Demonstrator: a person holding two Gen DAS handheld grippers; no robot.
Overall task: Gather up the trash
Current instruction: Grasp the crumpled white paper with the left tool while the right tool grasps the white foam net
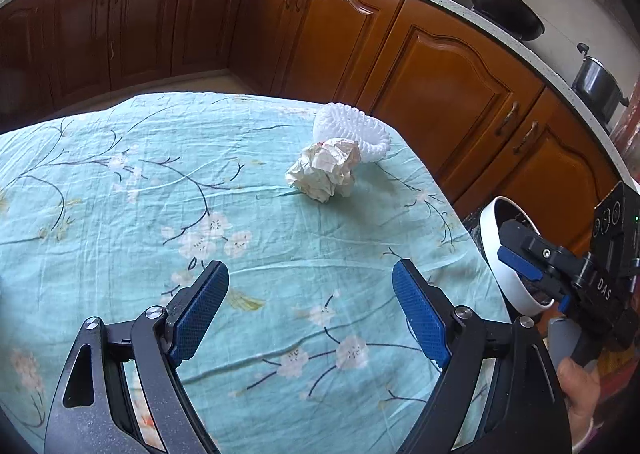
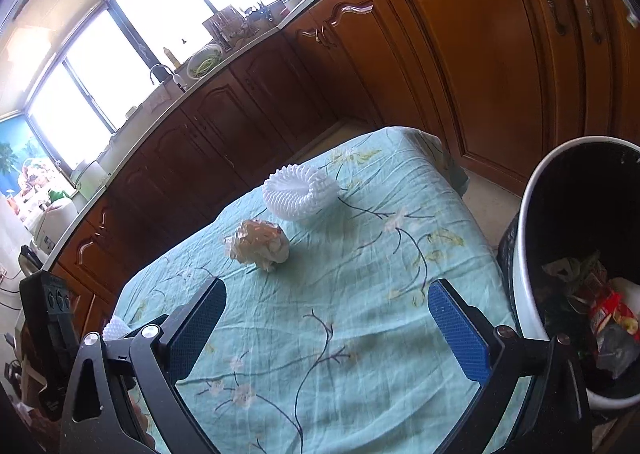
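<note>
Trash left: crumpled paper ball and white foam fruit net on my tablecloth.
Done: bin already holds wrappers, possibly mine.
Jaws: my left gripper and right gripper spread, empty.

The tablecloth is wrinkled matt cloth; the ball is crumpled paper; the net is white foam; the cabinets are glossy wood.

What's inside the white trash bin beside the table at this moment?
The white trash bin has a dark inside and already holds crumpled wrappers, one red and yellow, plus something white. Its far wall and whatever lies beneath that pile are hidden.
</note>
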